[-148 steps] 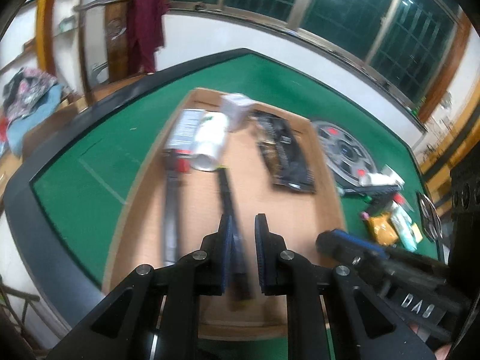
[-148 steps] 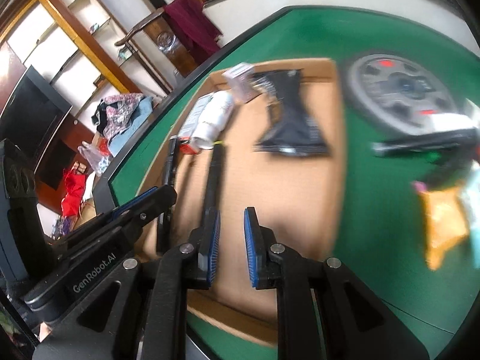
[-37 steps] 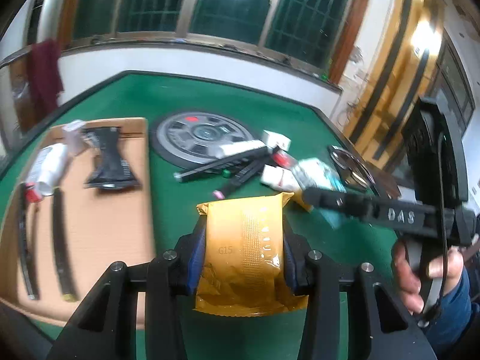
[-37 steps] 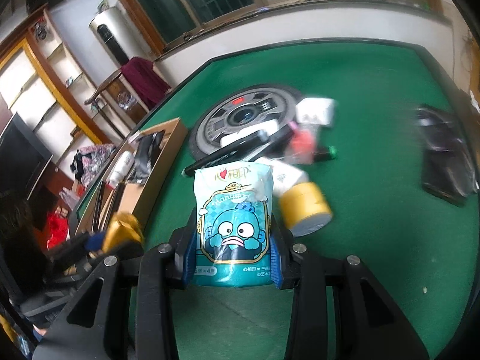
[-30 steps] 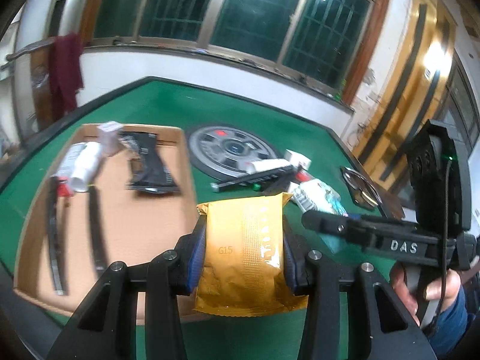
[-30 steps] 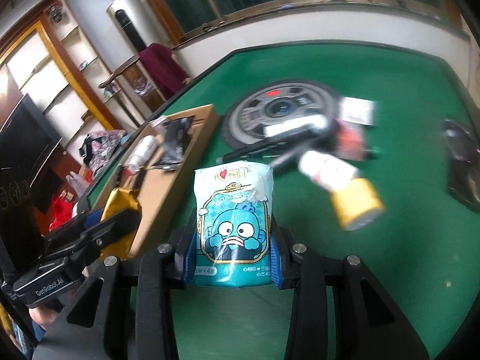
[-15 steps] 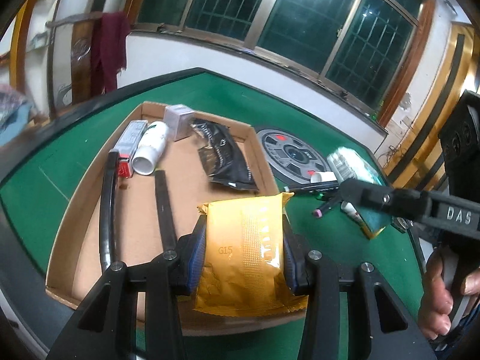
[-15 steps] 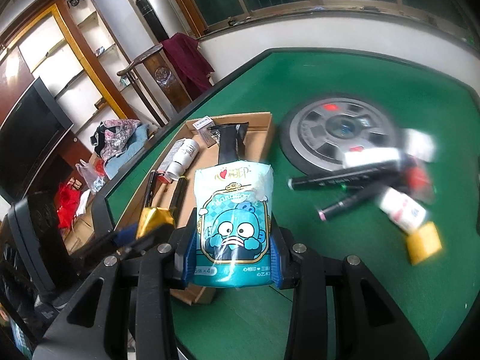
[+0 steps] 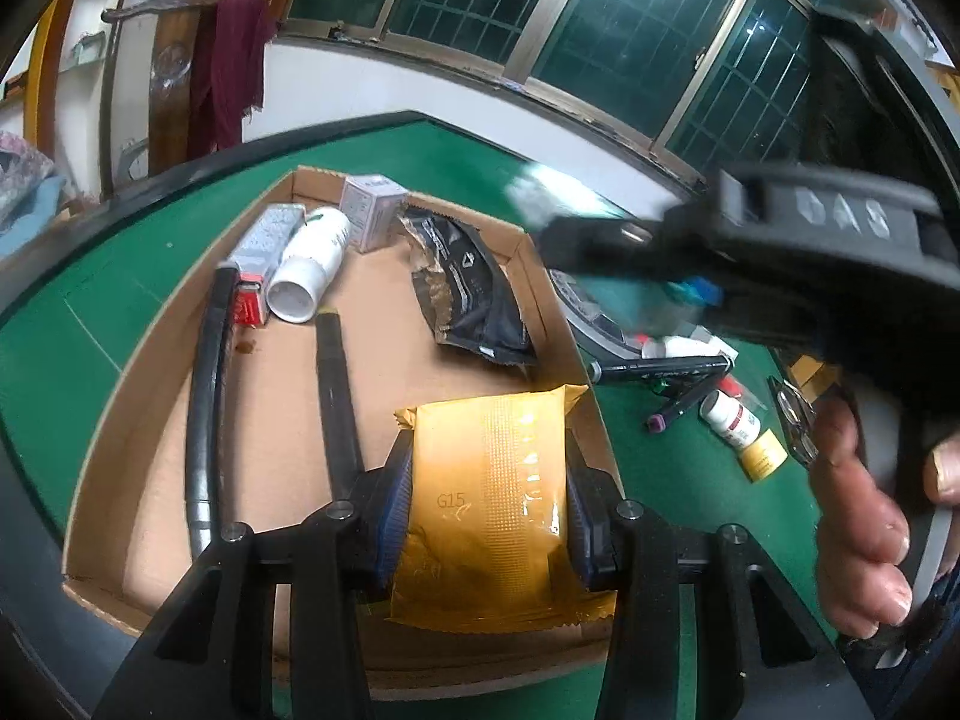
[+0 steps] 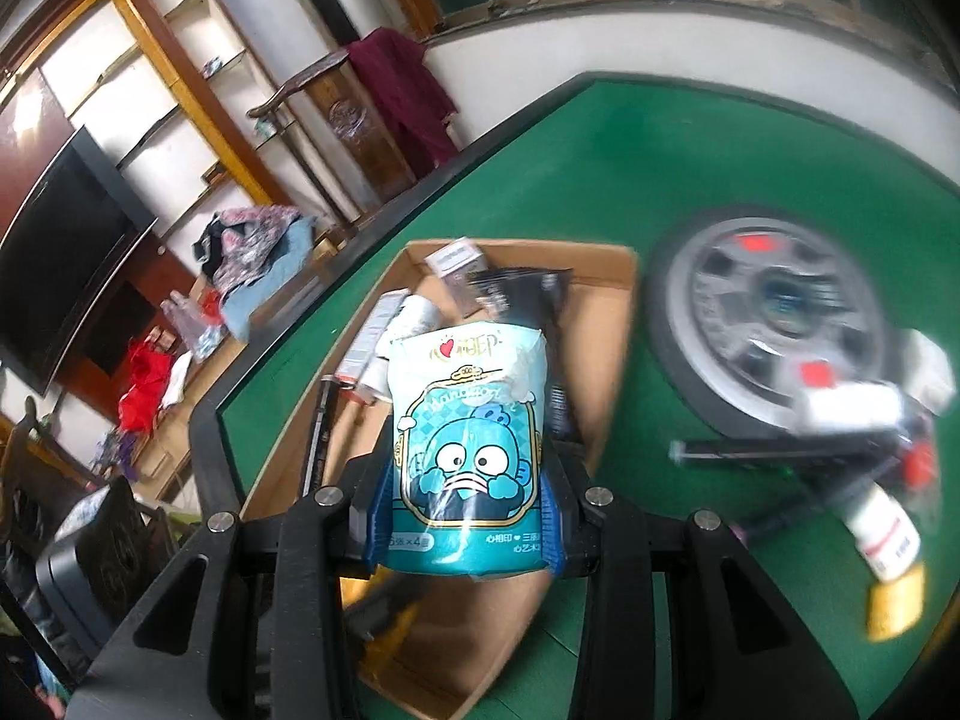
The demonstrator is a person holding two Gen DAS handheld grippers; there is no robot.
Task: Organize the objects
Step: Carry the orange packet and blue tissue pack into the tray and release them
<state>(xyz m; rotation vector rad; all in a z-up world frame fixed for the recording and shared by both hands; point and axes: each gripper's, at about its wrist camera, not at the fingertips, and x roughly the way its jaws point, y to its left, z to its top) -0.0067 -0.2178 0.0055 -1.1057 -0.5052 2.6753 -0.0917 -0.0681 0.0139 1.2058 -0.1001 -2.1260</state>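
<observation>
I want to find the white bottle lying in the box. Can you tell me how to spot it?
Look at the cardboard tray on the green table. Near its far left corner lies a white bottle on its side, its round end facing you. It sits between a flat red-ended box and a small white cube box; it is the only round white thing there.

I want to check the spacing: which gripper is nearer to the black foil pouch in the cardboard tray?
Right, probably. The right gripper, holding the blue tissue pack, hangs just beside the black foil pouch. The left gripper, clamping the gold packet, sits at the cardboard tray's near end.
</observation>
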